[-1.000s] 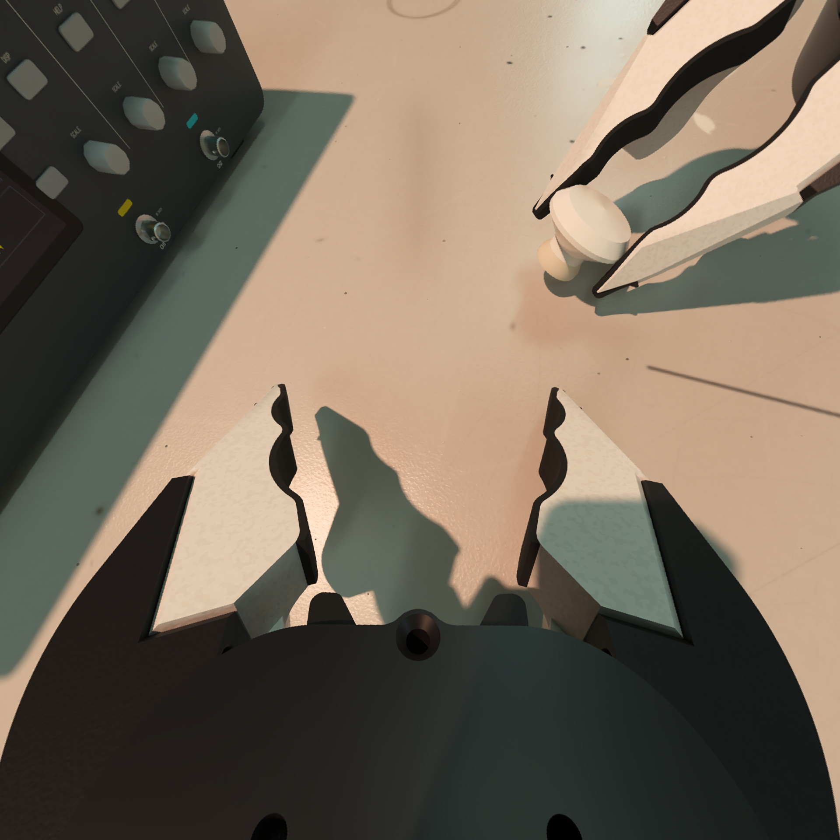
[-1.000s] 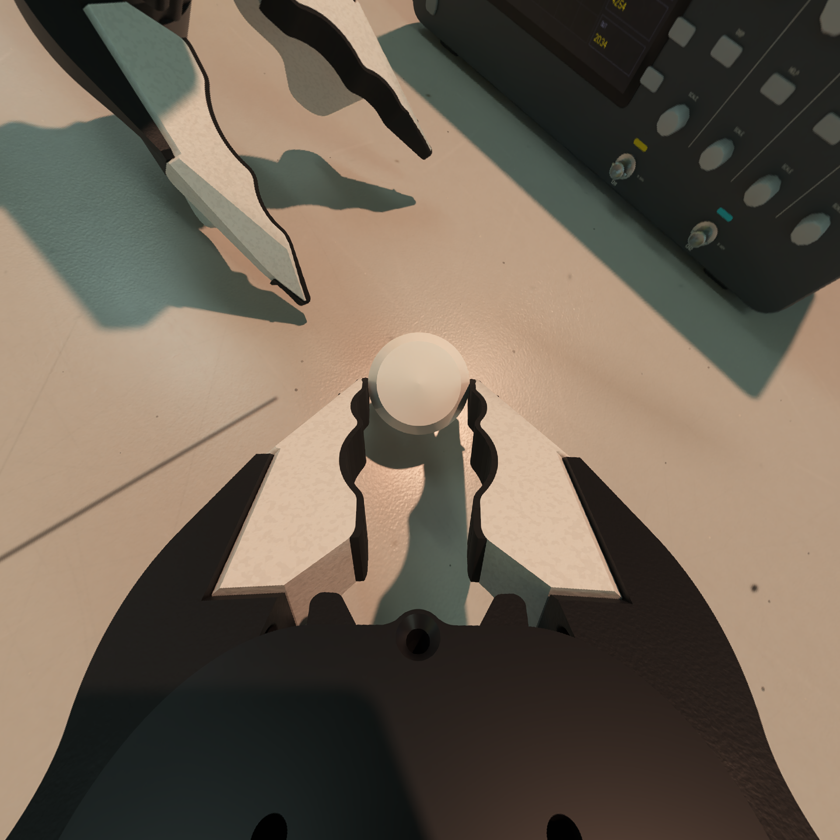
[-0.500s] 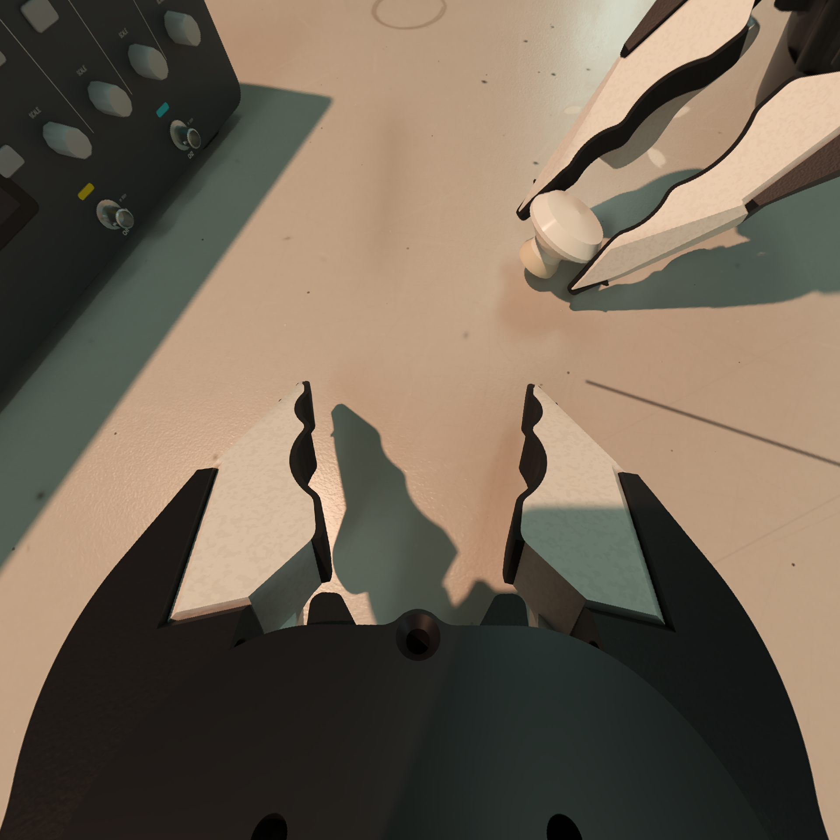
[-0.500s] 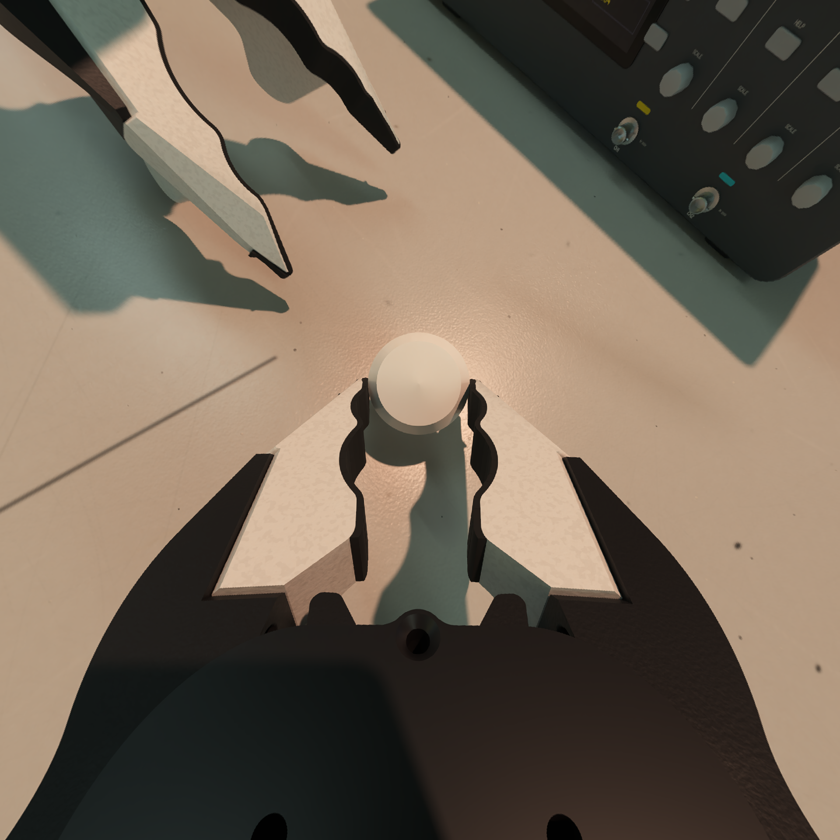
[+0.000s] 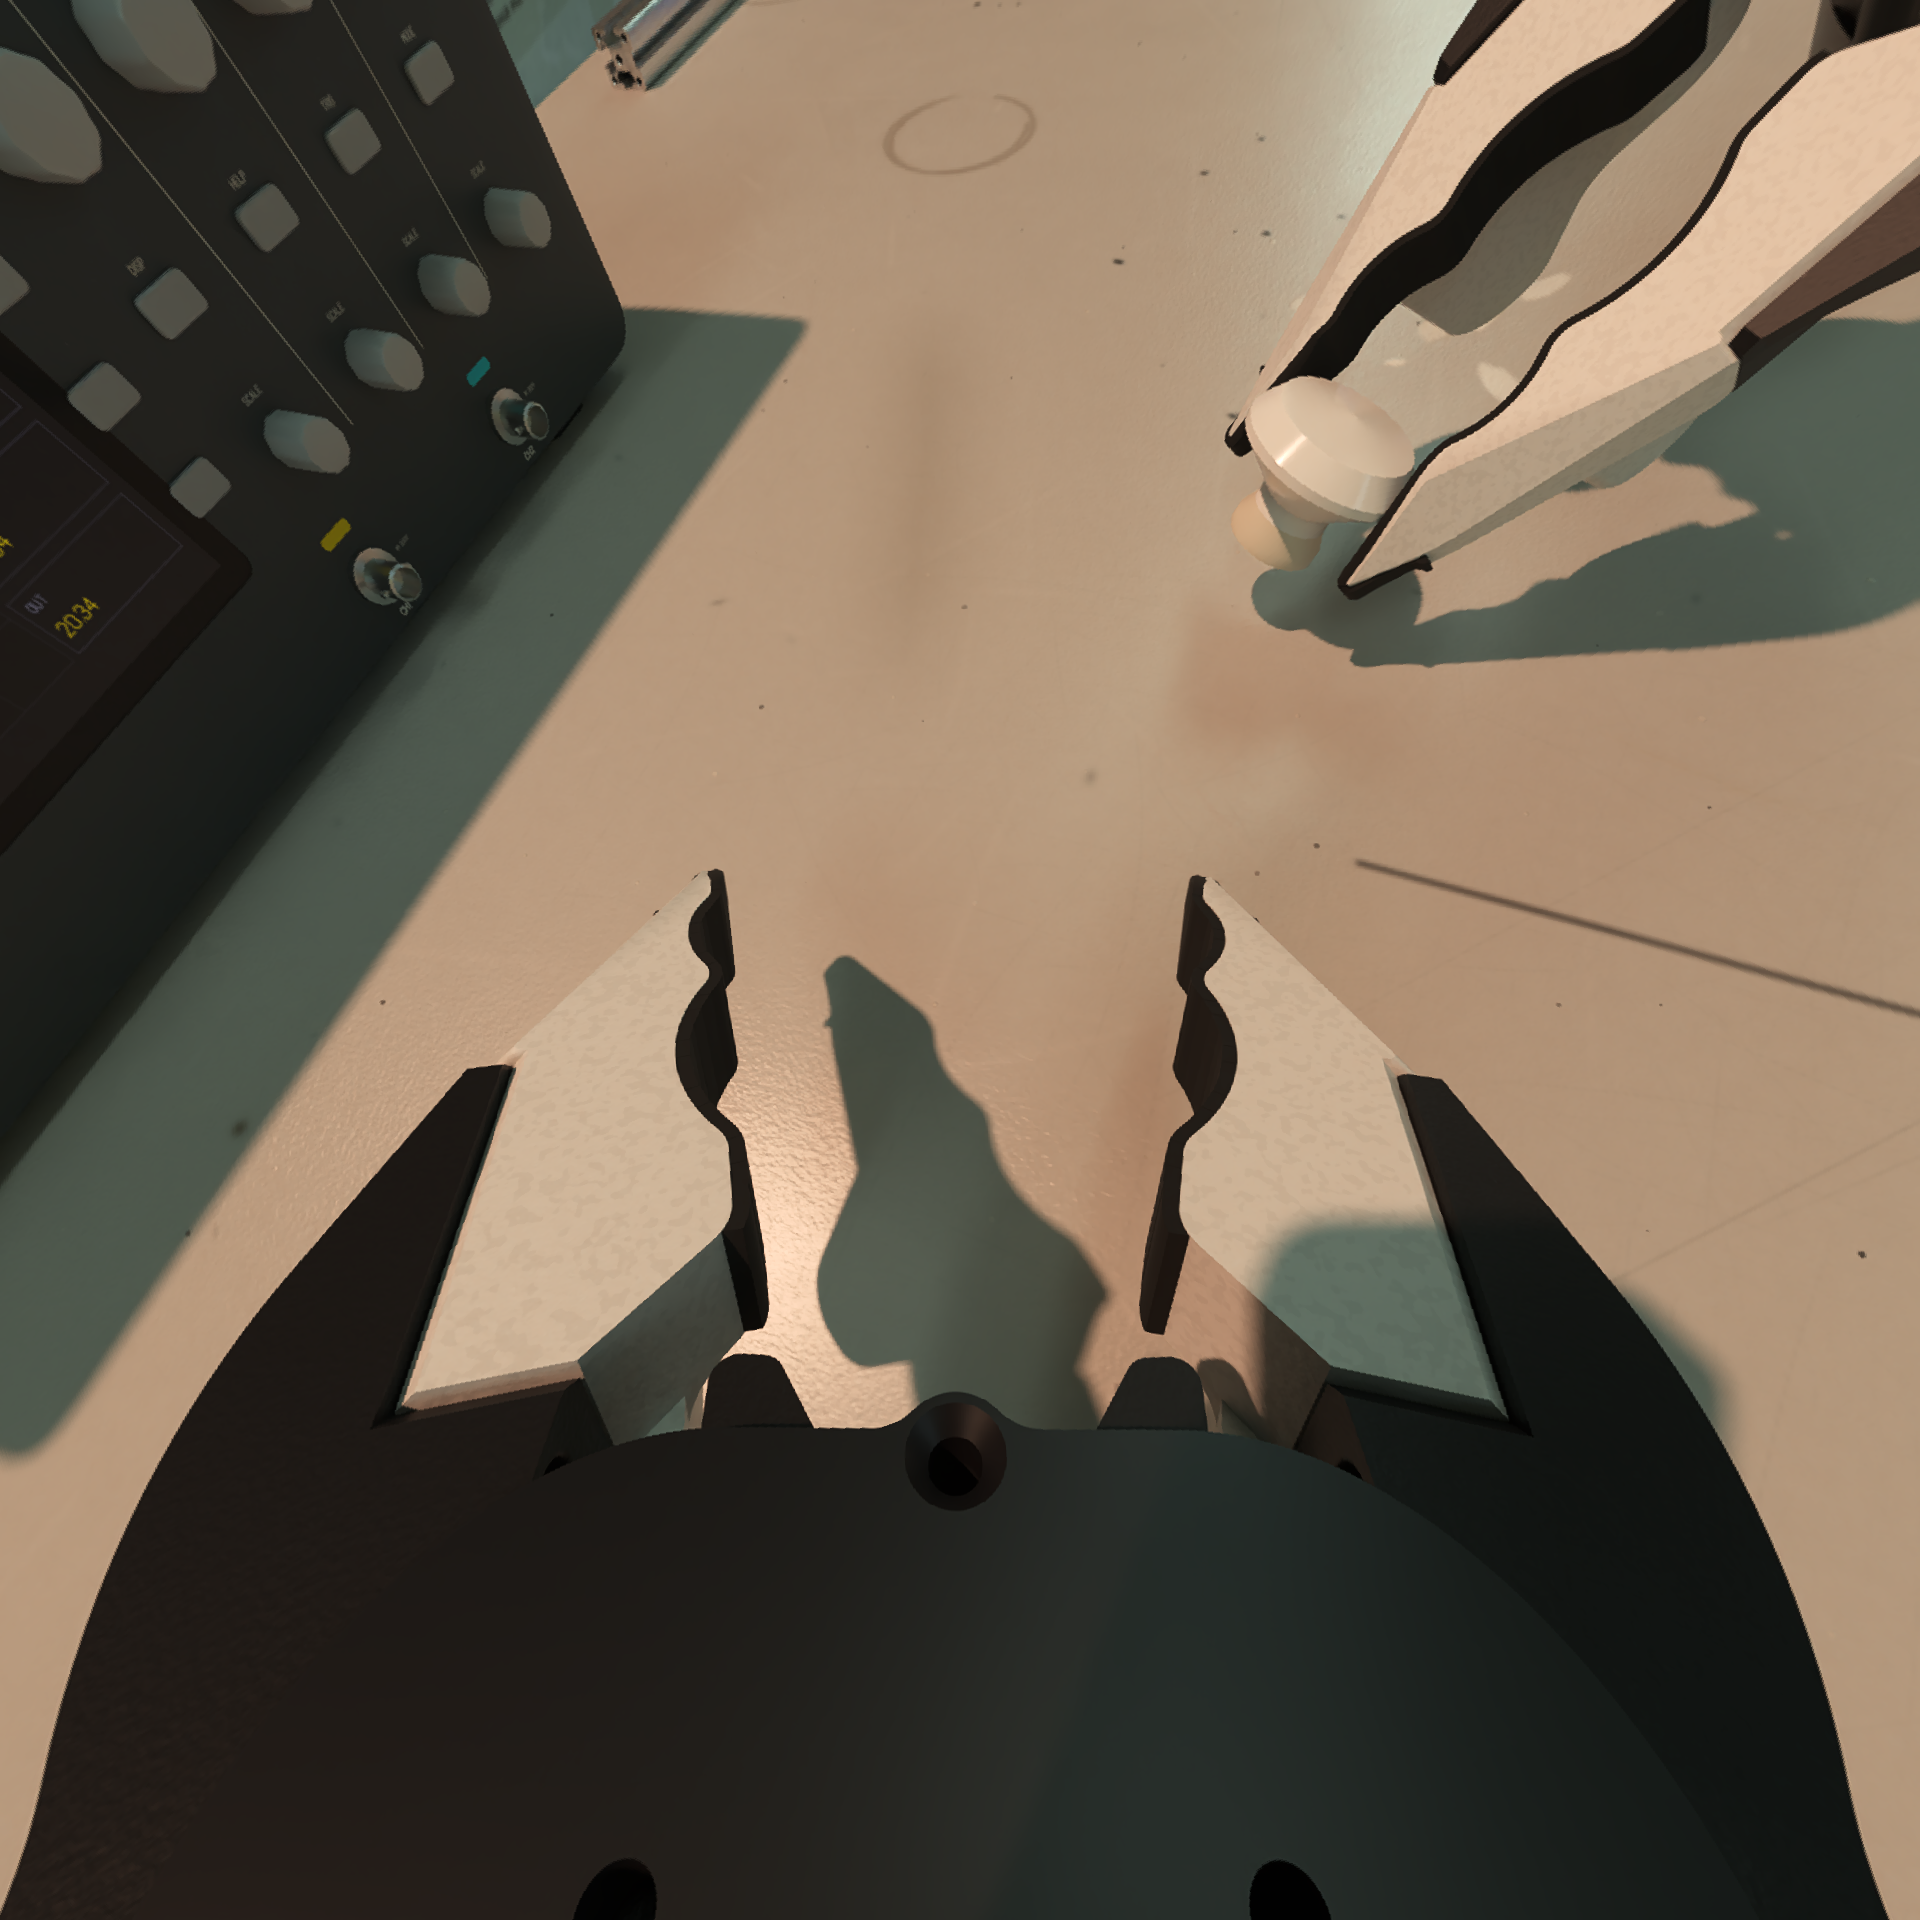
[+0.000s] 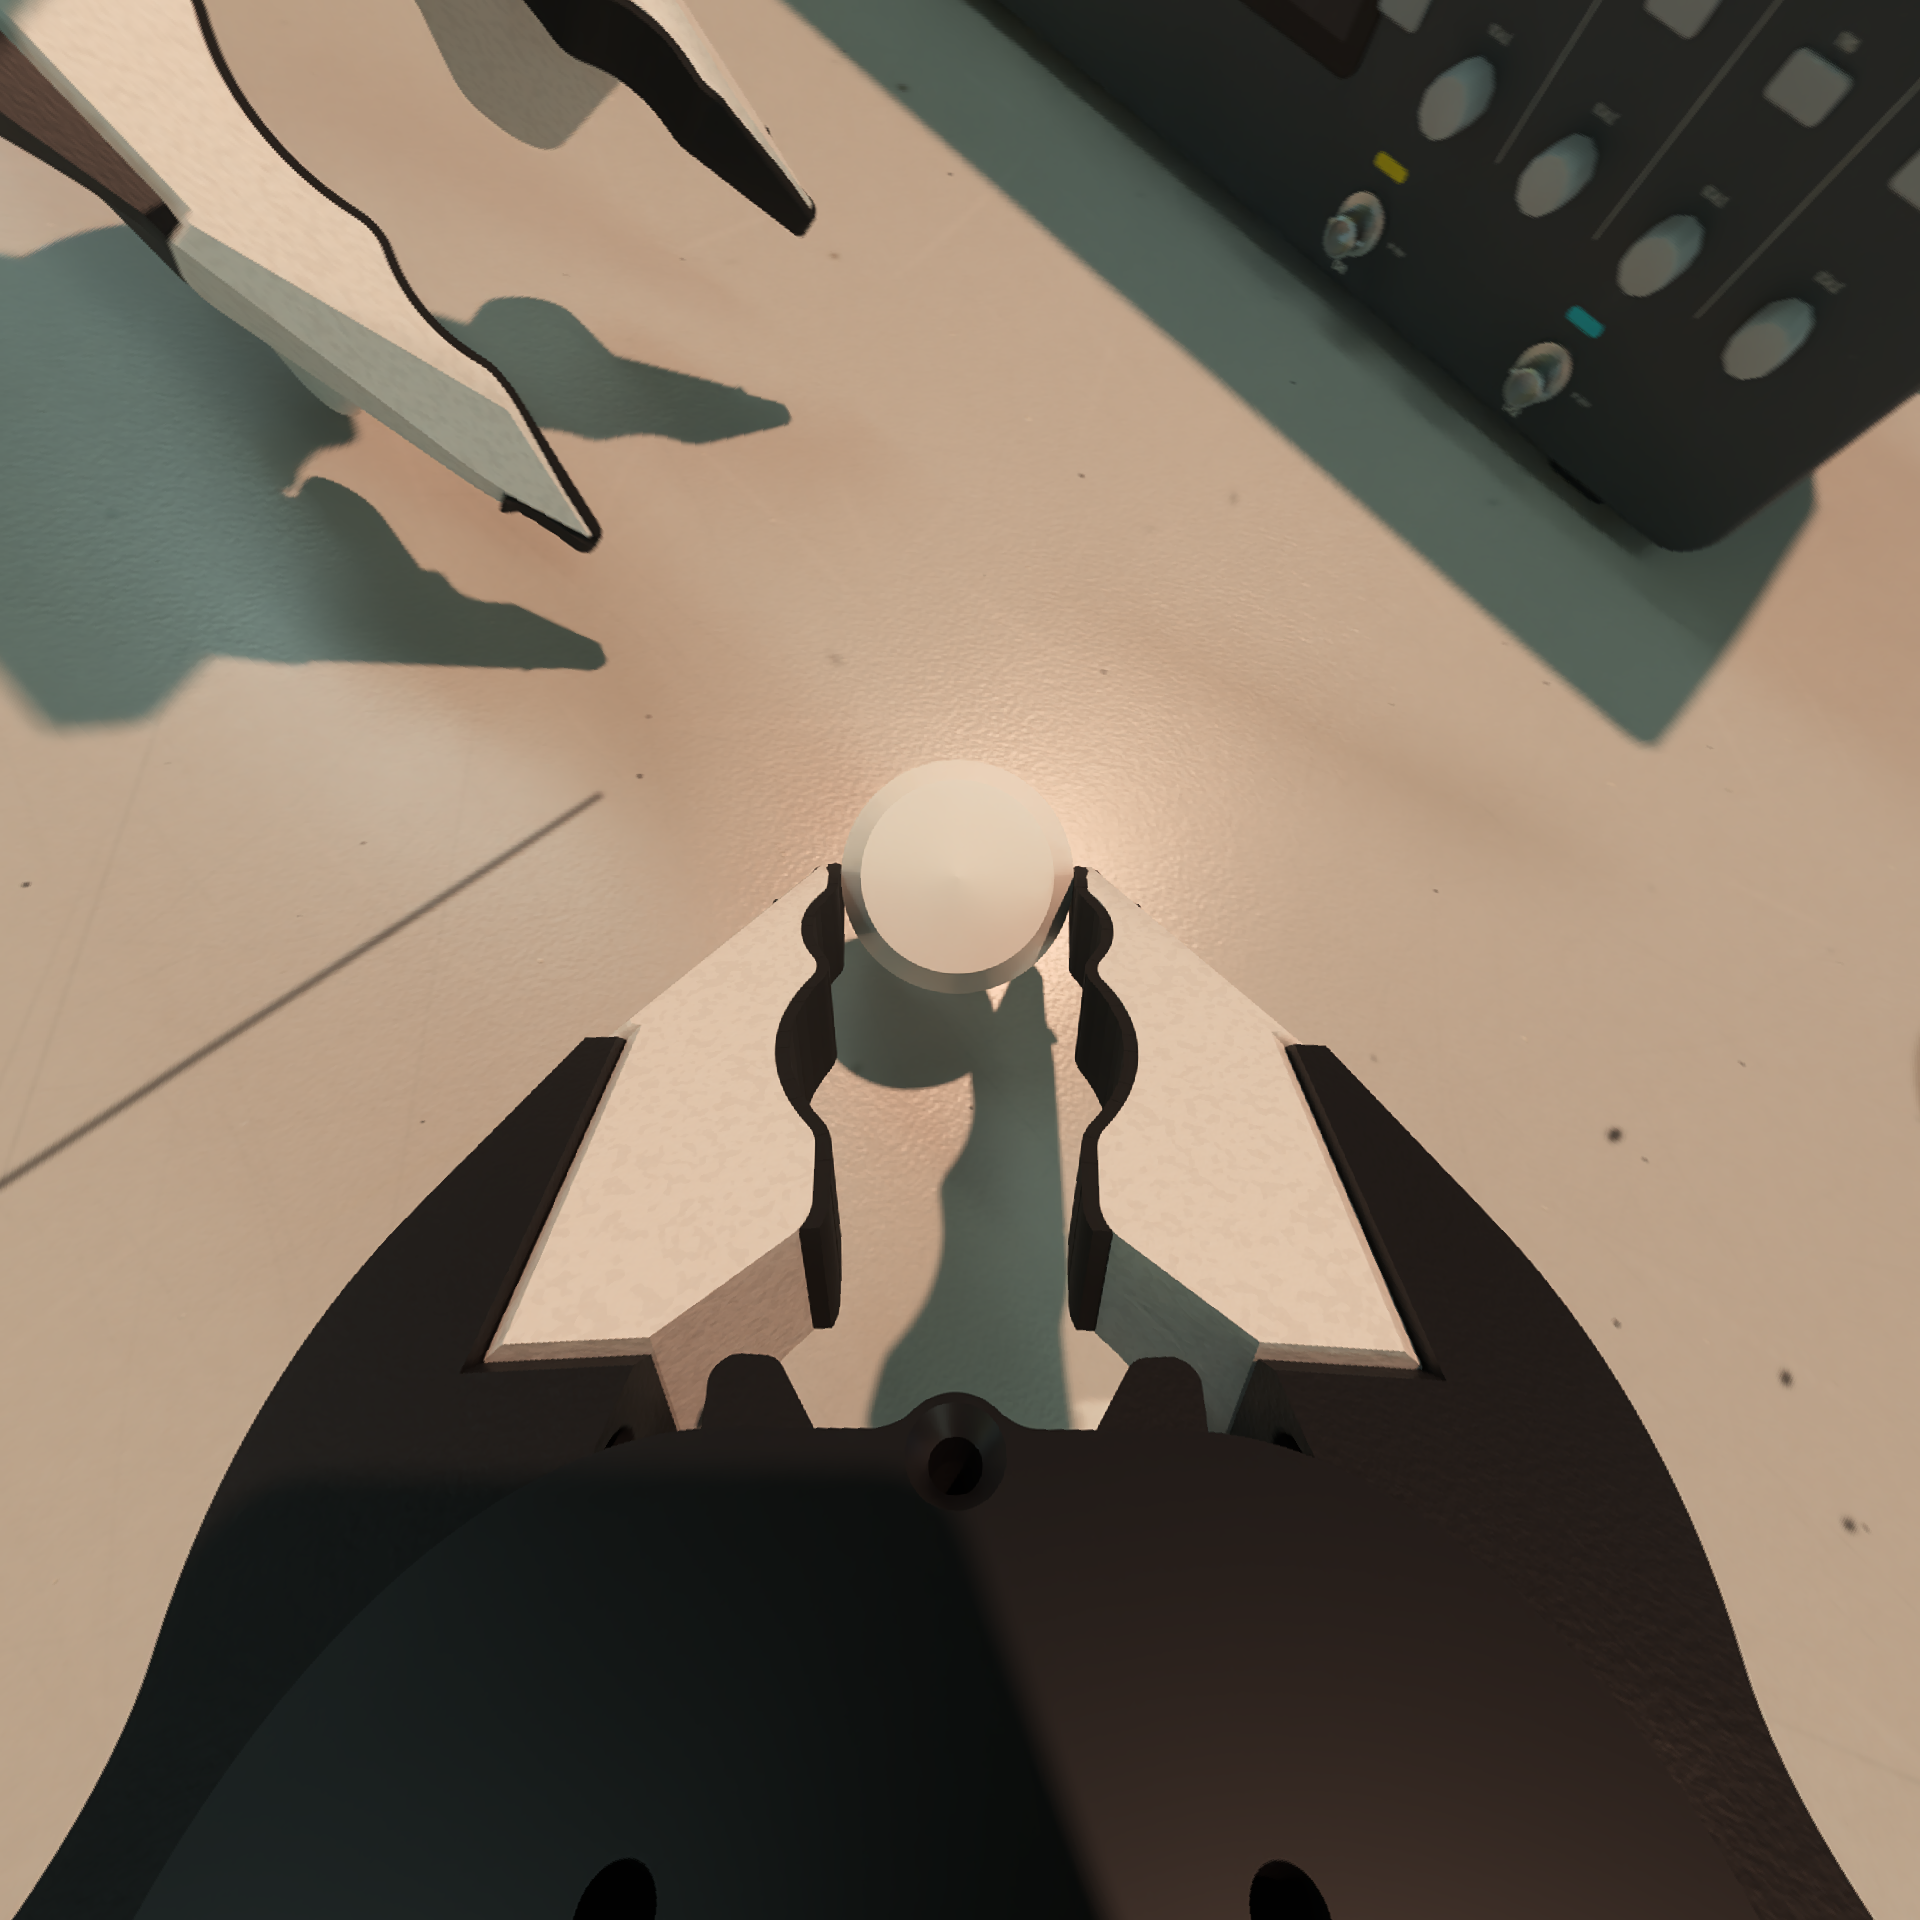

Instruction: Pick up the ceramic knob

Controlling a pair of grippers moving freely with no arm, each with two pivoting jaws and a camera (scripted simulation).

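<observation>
Right wrist view gives you the grip: your right gripper (image 6: 954, 878) has its two fingertips clenched on the round head of the ceramic knob (image 6: 956, 875), one tip on each side. The knob's stem points down at the beige table (image 6: 1351, 935), with its shadow just below it, so you hold it slightly above the surface. Your left gripper (image 5: 954, 881) hangs with its fingers spread wide and nothing between them, well apart from the knob. A dark instrument panel (image 5: 312, 260) with grey buttons and two small toggle switches sits at your far left.
</observation>
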